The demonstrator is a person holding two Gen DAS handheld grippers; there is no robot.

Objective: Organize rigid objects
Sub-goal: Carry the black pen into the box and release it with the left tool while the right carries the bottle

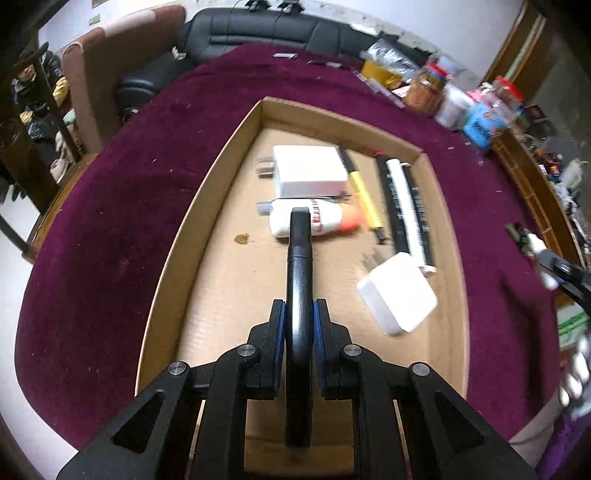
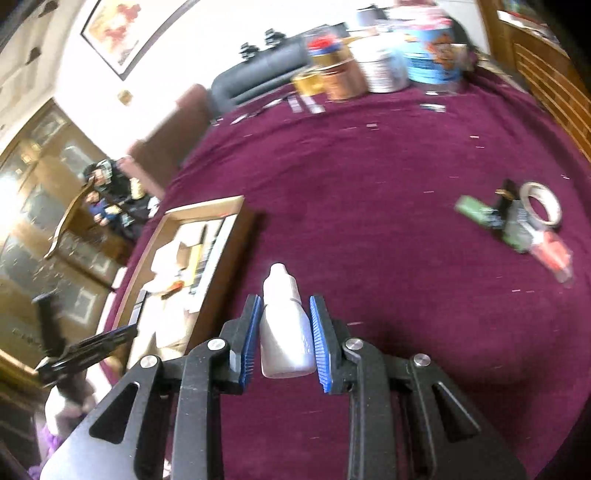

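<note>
My left gripper (image 1: 299, 314) is shut on a long black marker (image 1: 300, 288), held above the open cardboard box (image 1: 166, 266) on the maroon cloth. Inside the box lie a white charger (image 1: 308, 170), a white glue bottle with an orange tip (image 1: 325, 219), a yellow pen (image 1: 364, 195), a white and black bar (image 1: 406, 206) and a white square adapter (image 1: 399, 297). My right gripper (image 2: 284, 317) is shut on a small white dropper bottle (image 2: 284, 325), held over the cloth to the right of the box (image 2: 225, 251). The left gripper (image 2: 92, 347) shows at the far left of the right wrist view.
Jars and tubs (image 2: 388, 62) crowd the table's far edge. A tape roll (image 2: 541, 201), a green item (image 2: 472, 210) and a red-capped tube (image 2: 552, 253) lie on the cloth at the right. A black sofa (image 1: 258, 33) and a brown chair (image 1: 96, 74) stand beyond the table.
</note>
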